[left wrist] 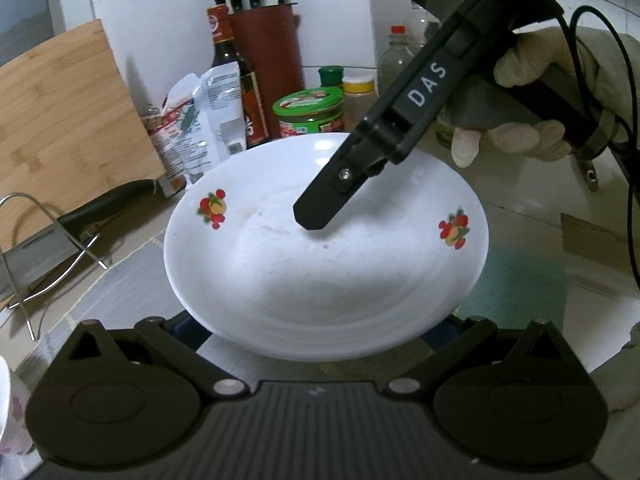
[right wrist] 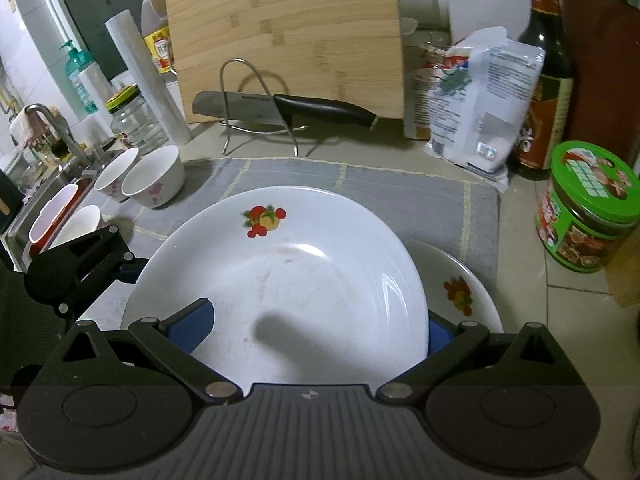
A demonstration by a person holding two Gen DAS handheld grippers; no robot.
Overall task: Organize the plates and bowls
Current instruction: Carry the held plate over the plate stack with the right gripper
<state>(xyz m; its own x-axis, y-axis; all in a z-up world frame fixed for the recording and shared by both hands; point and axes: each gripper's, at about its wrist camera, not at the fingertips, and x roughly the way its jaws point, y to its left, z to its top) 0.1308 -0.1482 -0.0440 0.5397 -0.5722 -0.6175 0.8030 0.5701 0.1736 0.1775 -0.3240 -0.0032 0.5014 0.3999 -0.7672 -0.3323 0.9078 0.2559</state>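
Note:
A white plate (left wrist: 320,272) with fruit decals fills the left wrist view, tilted above the grey mat (left wrist: 120,292). It covers the fingertips of my left gripper (left wrist: 316,328), whose blue pads show wide apart under its near rim. My right gripper (left wrist: 316,216), held by a gloved hand (left wrist: 532,136), reaches in from the upper right, one finger over the plate's middle. In the right wrist view the plate (right wrist: 304,264) passes between the right gripper's (right wrist: 316,332) spread fingers. It overlaps a second decal plate (right wrist: 460,292). The left gripper (right wrist: 80,268) is at its left rim. Three white bowls (right wrist: 154,178) stand at the left.
A bamboo cutting board (right wrist: 288,36) leans at the back. In front of it a black-handled knife (right wrist: 320,110) lies on a wire rack. A white bag (right wrist: 476,112), a dark sauce bottle (right wrist: 544,92) and a green-lidded jar (right wrist: 588,208) crowd the right. A sink (right wrist: 24,216) is at the left.

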